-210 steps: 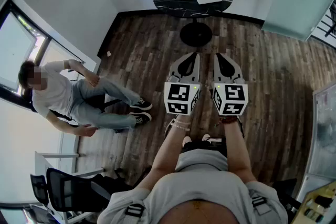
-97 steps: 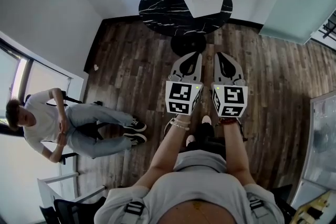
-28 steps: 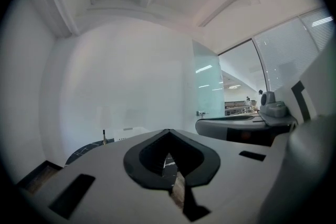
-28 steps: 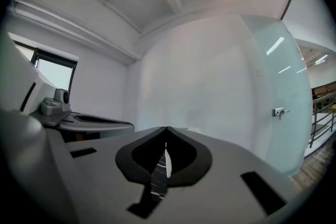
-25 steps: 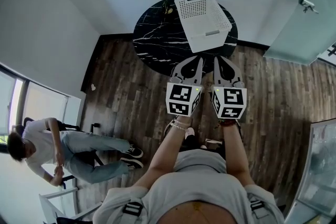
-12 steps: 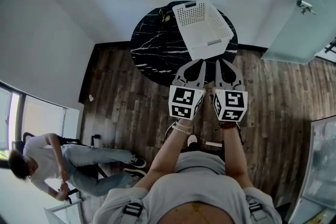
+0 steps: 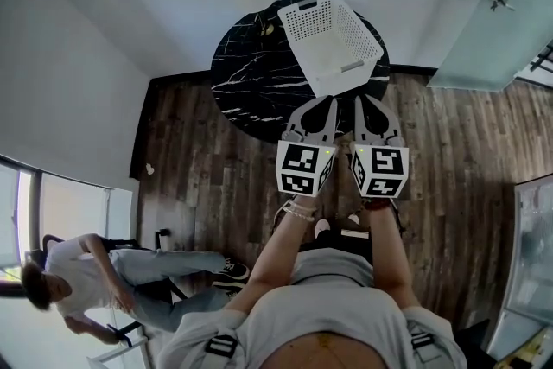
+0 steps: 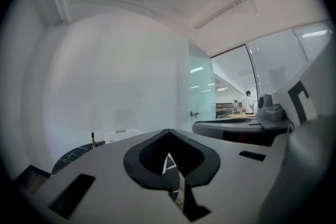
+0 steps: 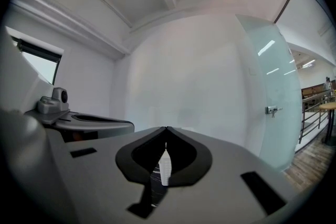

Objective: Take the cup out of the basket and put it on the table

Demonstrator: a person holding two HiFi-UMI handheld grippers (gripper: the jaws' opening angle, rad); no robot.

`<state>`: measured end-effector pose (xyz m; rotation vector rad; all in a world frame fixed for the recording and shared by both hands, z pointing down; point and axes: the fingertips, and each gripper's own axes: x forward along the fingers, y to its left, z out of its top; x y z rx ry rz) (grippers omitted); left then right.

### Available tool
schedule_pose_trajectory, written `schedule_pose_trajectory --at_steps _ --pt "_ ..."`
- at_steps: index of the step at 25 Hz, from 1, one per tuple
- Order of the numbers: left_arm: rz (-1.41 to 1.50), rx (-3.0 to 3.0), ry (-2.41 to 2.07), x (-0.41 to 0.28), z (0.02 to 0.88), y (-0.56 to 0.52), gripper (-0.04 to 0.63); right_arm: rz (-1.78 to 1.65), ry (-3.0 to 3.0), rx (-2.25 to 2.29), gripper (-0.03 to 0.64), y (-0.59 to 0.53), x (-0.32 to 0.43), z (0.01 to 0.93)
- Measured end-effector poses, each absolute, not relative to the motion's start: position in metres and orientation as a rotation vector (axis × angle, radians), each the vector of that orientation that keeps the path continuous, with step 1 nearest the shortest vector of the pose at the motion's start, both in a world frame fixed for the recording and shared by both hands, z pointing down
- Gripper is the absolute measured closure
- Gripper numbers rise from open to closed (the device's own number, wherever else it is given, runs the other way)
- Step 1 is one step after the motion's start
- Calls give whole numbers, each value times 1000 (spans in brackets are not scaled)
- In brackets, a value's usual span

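Gripper views show the left hand-held gripper (image 8: 168, 131) and right hand-held gripper (image 9: 166, 128) closed, empty; the head view alone shows the whole basket (image 7: 344, 70) on the counter (image 7: 246, 75).

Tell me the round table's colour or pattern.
The table is black with white marble-like veins; head view shows it best.

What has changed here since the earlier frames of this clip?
The wearer has walked up to the round black table; it and the white basket now lie just ahead of the left gripper and right gripper. Nothing taken hold of or let go. Both grippers stay shut, empty, side by side; the basket is unmoved.
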<state>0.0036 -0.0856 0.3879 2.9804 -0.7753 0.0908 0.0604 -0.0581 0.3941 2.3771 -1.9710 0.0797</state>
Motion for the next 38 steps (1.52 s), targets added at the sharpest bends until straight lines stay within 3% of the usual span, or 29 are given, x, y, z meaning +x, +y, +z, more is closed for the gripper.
schedule_pose_trajectory --at_steps 13,38 --pt "119 2958 -812 9 395 -108 591 96 -2021 2305 609 -87 59 403" --pt "172 2846 -1056 75 399 -199 591 124 -2206 2109 609 -185 128 406"
